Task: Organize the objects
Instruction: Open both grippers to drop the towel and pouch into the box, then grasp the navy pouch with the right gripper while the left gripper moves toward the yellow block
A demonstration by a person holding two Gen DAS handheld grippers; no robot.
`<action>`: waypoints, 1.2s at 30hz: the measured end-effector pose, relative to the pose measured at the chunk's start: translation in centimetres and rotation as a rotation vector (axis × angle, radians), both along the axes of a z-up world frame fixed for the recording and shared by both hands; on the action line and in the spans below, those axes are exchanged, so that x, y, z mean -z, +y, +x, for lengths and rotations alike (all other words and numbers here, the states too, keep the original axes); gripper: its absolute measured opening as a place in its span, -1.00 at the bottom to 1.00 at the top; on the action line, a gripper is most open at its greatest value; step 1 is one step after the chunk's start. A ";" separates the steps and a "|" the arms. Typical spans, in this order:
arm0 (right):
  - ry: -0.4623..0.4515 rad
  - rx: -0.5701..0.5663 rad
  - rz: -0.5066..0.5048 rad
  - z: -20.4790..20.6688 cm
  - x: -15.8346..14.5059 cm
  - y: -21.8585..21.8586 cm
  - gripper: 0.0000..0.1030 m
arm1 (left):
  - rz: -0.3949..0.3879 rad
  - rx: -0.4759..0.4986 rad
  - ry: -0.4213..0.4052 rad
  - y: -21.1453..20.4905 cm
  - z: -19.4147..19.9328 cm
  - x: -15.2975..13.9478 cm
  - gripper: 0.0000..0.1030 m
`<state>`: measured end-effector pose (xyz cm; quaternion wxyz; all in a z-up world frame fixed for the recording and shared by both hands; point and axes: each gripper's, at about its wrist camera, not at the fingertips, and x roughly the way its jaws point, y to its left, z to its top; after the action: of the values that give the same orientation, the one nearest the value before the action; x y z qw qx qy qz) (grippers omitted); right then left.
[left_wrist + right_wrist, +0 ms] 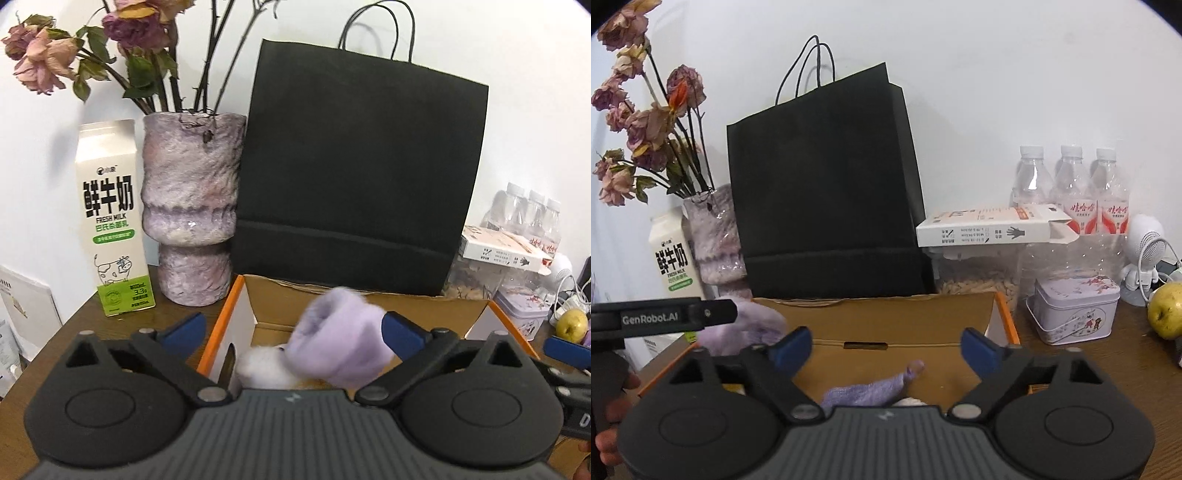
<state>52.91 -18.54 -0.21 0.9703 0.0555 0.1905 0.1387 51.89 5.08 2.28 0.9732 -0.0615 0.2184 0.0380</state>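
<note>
Bag [354, 177] (black) backs the box [369, 299]; both grippers [295, 328] [886, 347] spread, purple cloth [340, 339] between.

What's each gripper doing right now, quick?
Left gripper: open, purple fuzzy sock blurred between the jaws, not clamped.
Right gripper: open, empty, above the cardboard box.

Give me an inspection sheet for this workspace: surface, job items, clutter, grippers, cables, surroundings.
Surface: dark brown wooden table, crowded along the wall.
Job's things: open cardboard box with orange edges; blurred fluffy lilac sock over it; lilac knitted cloth inside.
Clutter: white milk carton, mottled purple vase of dried roses, black paper bag, three clear water bottles, flat white carton, lilac tin, yellow-green apple.
Grippers: left gripper open, sock between the jaws; right gripper open, empty.
Cables: white cable by white speaker figure.
Surroundings: plain white wall.
</note>
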 end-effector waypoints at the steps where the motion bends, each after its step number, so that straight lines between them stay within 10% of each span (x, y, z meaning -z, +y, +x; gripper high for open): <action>1: 0.000 0.001 -0.007 -0.2 -0.2 0.1 0.92 | -0.003 -0.004 -0.001 0.1 -0.2 -0.2 1.00; 22: -0.015 -0.164 -0.134 -15.0 -3.7 1.8 1.00 | 0.000 -0.045 -0.019 1.6 -15.8 -3.7 1.00; 36: 0.095 -0.259 -0.229 -23.8 -0.6 4.4 1.00 | 0.031 -0.040 0.019 2.2 -25.1 -3.1 1.00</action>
<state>29.13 -14.14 0.35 0.9342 -0.0740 0.2561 0.2370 26.75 7.28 5.41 0.9709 -0.0504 0.2258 0.0614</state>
